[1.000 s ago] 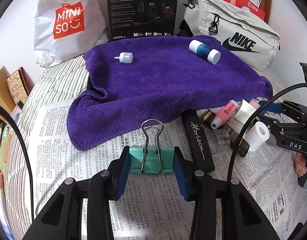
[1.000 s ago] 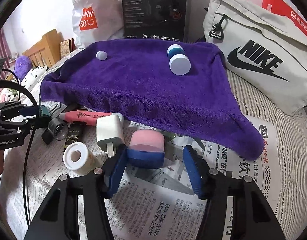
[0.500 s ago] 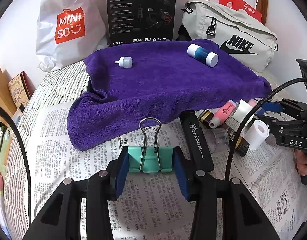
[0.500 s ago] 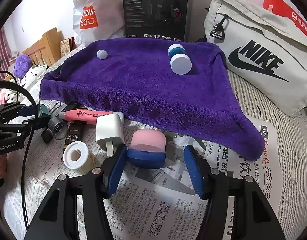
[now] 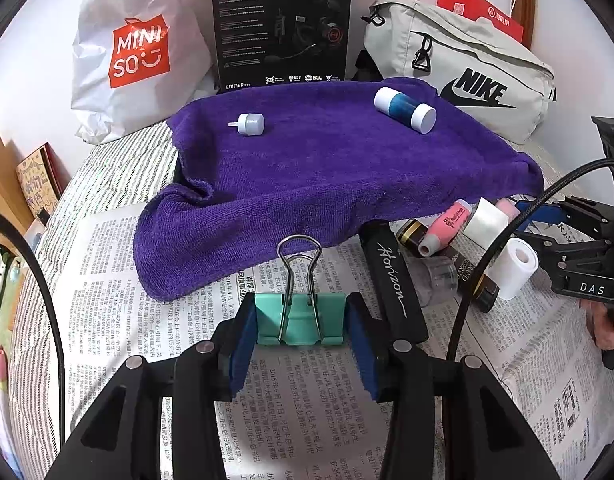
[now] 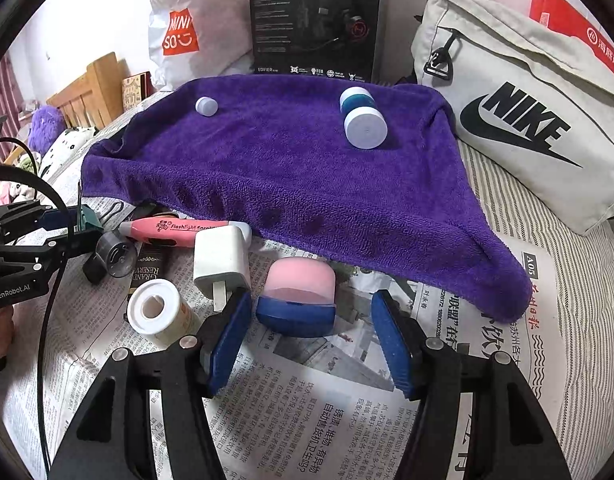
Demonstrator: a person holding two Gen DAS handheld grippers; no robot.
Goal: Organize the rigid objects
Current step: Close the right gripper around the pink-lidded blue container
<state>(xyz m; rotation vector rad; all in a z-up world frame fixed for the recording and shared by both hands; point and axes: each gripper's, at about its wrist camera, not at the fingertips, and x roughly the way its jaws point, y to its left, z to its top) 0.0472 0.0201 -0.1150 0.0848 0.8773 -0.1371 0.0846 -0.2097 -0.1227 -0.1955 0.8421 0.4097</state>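
Teal binder clip [image 5: 299, 320] on the newspaper [image 5: 147, 280] near the purple towel's [image 5: 327, 168] near edge, clasped by the left gripper [image 5: 299, 338], pink-and-blue case [image 6: 297, 298] lying between the right gripper's [image 6: 311, 336] jaws, which have just been opening, right pad clear, white charger [image 6: 221, 258] and tape roll [image 6: 157, 312] to its left, 2 bottles on the towel.

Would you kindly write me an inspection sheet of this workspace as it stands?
Surface: newspaper on striped bedding; purple towel draped over the far part.
Job's things: blue-and-white bottle and small white cap lie on the towel; green binder clip and pink-and-blue case at the grippers.
Clutter: white charger, tape roll, pink flashlight pen, black Horizon case.
Grippers: left gripper shut on the clip; right gripper open, jaws just opening, case between them.
Cables: black cable beside the clutter.
Surroundings: Miniso bag, headset box, Nike bag.
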